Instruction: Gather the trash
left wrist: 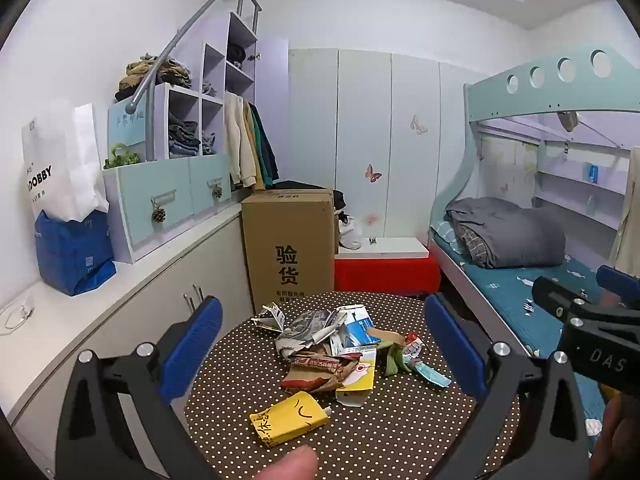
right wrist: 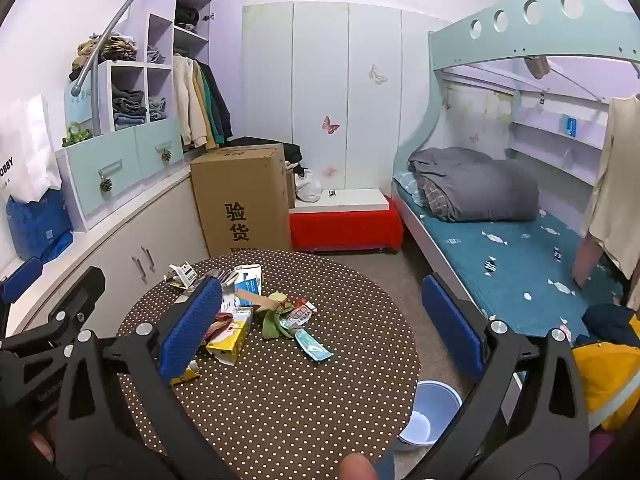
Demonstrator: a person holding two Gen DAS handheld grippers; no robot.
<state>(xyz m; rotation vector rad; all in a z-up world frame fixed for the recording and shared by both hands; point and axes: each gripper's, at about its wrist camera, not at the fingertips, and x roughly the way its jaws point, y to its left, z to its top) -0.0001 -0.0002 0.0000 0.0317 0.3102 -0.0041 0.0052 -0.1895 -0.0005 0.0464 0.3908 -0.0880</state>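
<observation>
On the round dotted table, between the left gripper and right gripper, both spread wide and empty, lies a trash pile: light crumpled paper and cartons, probably best pinched at raised folds. A blue bucket stands right.

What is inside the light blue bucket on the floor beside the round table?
The bucket looks empty: only its pale inner wall and bottom show. The near part of its inside is hidden behind the right gripper frame.
</observation>
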